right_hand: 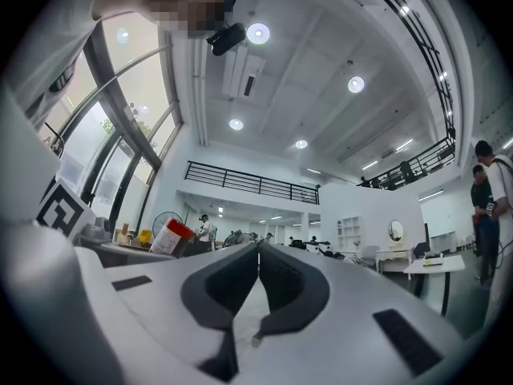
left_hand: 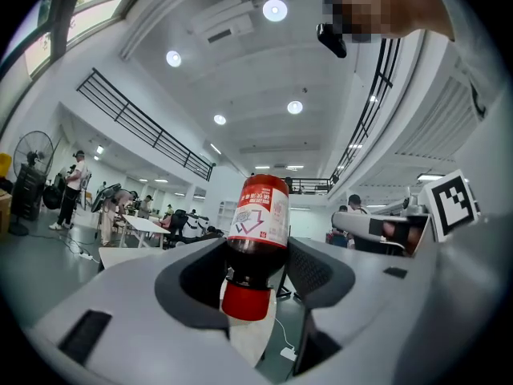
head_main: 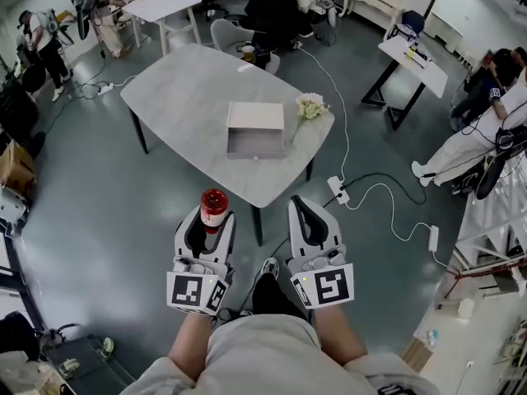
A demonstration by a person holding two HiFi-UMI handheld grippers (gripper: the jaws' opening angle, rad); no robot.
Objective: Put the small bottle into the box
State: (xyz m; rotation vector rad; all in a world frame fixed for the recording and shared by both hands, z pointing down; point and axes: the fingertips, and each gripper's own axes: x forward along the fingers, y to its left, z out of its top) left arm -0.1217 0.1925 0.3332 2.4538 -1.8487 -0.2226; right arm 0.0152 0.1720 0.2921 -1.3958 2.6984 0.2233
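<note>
The left gripper [head_main: 210, 219] clamps the small bottle [head_main: 213, 206] by its neck, short of the table's [head_main: 189, 89] near edge. The right gripper [right_hand: 258, 251] is closed on nothing. So narrow a hold seems slack: the bottle may swing and strike the open box's [head_main: 256, 115] wall.

Ahead of me I see a pale grey table [head_main: 185, 97] on dark legs, standing on the grey floor [head_main: 99, 212]. The open box [head_main: 255, 130] sits on the table toward its right side. A small bunch of white flowers [head_main: 311, 105] lies just beside the box, at the table's right edge.
</note>
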